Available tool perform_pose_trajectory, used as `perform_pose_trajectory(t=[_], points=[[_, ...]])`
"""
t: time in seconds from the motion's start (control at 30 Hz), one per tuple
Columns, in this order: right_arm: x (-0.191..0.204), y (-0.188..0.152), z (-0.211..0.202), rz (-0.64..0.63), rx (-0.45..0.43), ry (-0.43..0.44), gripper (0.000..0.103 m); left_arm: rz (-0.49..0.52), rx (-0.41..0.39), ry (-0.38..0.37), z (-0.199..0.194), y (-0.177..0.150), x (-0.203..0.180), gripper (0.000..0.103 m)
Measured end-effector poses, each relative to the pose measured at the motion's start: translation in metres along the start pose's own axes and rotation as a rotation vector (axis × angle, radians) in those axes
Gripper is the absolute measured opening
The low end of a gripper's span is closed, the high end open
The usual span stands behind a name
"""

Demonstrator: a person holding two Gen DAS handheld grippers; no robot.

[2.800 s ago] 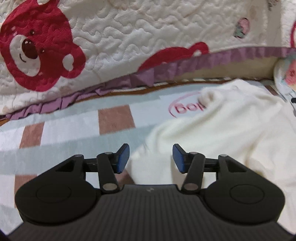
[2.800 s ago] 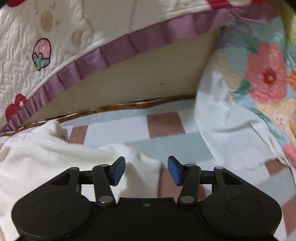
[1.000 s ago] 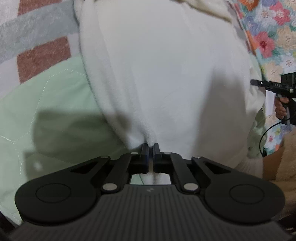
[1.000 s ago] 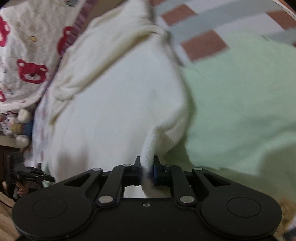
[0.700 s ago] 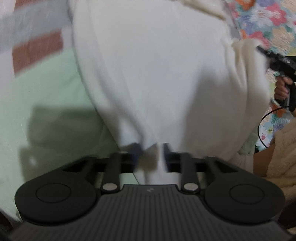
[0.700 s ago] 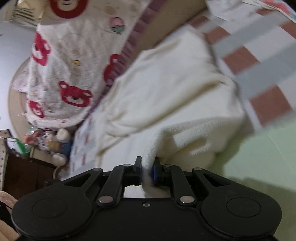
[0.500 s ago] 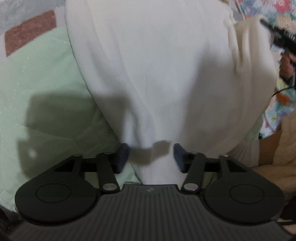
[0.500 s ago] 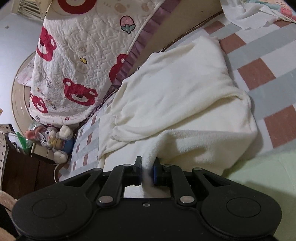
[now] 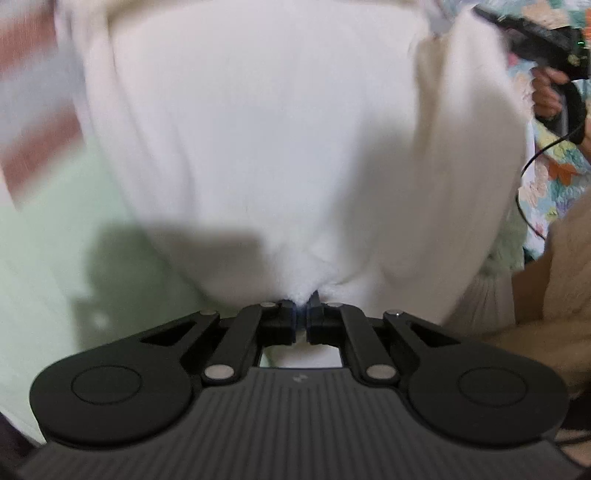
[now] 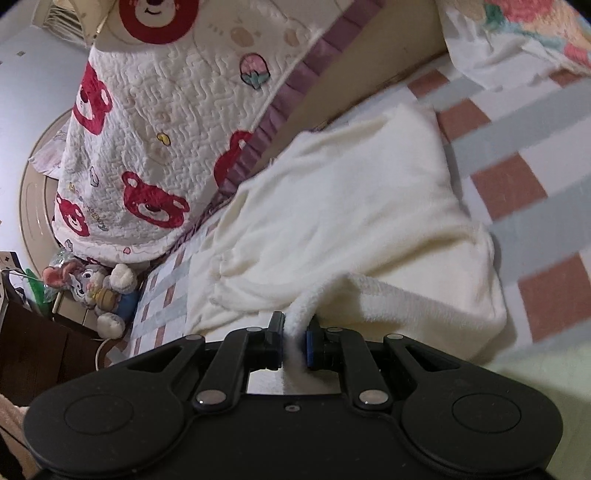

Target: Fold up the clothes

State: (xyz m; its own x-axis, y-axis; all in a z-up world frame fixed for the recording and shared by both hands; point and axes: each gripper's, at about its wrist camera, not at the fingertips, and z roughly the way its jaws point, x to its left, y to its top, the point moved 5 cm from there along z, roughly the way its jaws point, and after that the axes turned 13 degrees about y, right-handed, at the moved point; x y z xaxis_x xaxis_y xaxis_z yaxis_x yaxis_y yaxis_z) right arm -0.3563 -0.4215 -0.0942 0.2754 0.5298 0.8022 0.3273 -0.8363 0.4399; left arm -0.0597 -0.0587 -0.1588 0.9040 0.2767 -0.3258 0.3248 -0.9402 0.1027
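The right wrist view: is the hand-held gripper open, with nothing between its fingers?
No, the right hand-held gripper is shut on a fold of the cream garment.

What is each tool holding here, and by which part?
Both pinch the cream fleece garment at its near edge: left tool on a bunched bit, right tool on a raised fold.

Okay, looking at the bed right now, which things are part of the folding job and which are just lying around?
Part of the job:
cream fleece garment
left gripper, shut on its edge
right gripper, shut on its edge

Just lying about:
bear-print quilt
stuffed toys
floral bedding
checked bedsheet
green blanket
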Motion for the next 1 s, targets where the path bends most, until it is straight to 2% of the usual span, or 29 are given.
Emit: perform_pose_trajectory(t=[0.07,0.13,0.27,0.4,0.6,0.63,0.77,0.83,0.9,1.0], points=[[0.004,0.016,0.004,-0.052,-0.025,-0.03,0.014,0.048,-0.073,0.062,-0.026,0.024,0.004,0.004],[0.009,0.043,0.012,-0.093,-0.046,-0.046,0.014,0.1,-0.184,0.158,-0.061,0.053,0.012,0.004],[0.019,0.104,0.027,-0.167,-0.088,-0.067,0.014,0.115,-0.362,0.281,-0.111,0.107,0.039,0.004],[0.019,0.148,0.049,-0.246,-0.103,-0.105,0.014,0.113,-0.488,0.436,-0.116,0.149,0.058,0.004],[0.007,0.199,0.091,-0.26,-0.09,-0.229,0.014,0.121,-0.581,0.53,-0.106,0.206,0.07,0.004],[0.004,0.205,0.101,-0.278,-0.066,-0.264,0.014,0.119,-0.584,0.554,-0.106,0.212,0.075,0.004],[-0.016,0.217,0.133,-0.308,-0.004,-0.369,0.014,0.016,-0.555,0.519,-0.082,0.23,0.109,0.004],[-0.03,0.216,0.139,-0.276,-0.013,-0.38,0.014,-0.047,-0.554,0.482,-0.072,0.227,0.124,0.004],[-0.042,0.213,0.143,-0.258,-0.029,-0.384,0.014,-0.091,-0.589,0.445,-0.072,0.221,0.13,0.004],[-0.046,0.218,0.142,-0.25,-0.065,-0.341,0.014,-0.127,-0.599,0.416,-0.072,0.224,0.142,0.004]])
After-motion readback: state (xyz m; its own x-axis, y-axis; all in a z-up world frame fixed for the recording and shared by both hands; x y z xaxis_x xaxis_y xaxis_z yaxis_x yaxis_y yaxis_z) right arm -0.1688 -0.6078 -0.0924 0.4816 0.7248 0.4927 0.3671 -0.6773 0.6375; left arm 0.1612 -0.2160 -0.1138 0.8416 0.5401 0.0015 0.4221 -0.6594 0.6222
